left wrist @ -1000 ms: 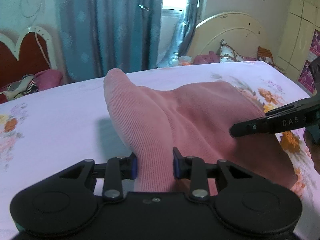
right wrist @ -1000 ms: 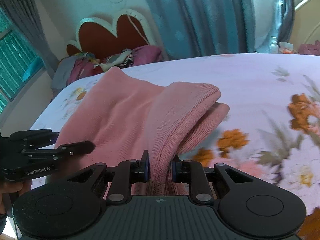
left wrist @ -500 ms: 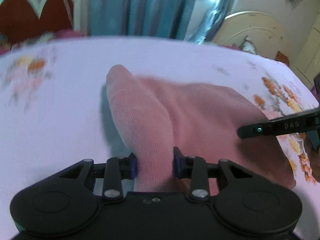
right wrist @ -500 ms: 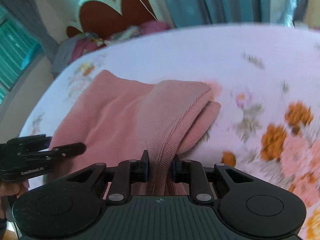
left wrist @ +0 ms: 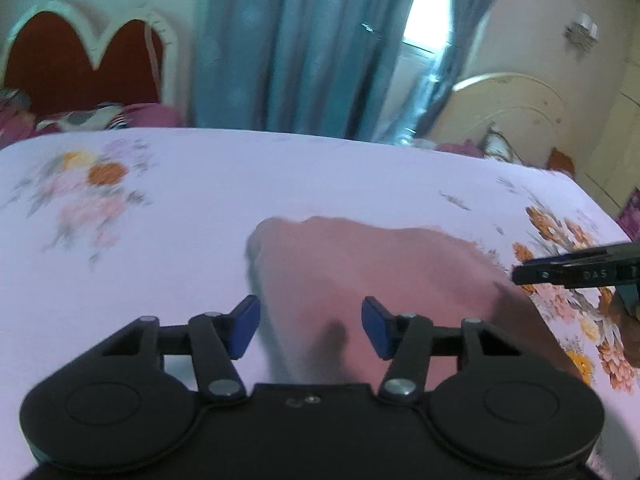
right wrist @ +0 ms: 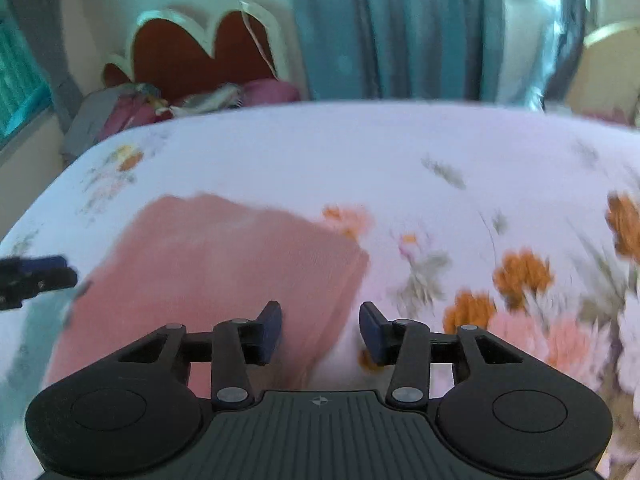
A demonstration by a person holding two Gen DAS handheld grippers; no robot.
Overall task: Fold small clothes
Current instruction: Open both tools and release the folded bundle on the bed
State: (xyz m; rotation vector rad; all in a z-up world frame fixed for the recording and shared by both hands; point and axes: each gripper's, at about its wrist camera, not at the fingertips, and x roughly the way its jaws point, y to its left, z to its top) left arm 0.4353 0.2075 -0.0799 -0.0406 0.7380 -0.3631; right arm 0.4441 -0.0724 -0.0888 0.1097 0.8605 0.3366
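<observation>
Pink garment (left wrist: 384, 264) is lying folded on the bed (left wrist: 160, 248), and is being left free by both the left hand-held gripper (left wrist: 310, 326) and the right hand-held gripper (right wrist: 320, 330), whose jaws are standing apart. A fold step is probably being finished; next, a fresh edge is to be gripped.

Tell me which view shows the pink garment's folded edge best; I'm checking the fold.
The right wrist view: the pink garment lies flat there, its right edge and far corners visible. The left wrist view shows it blurred, its near part hidden behind the hand-held gripper.
</observation>
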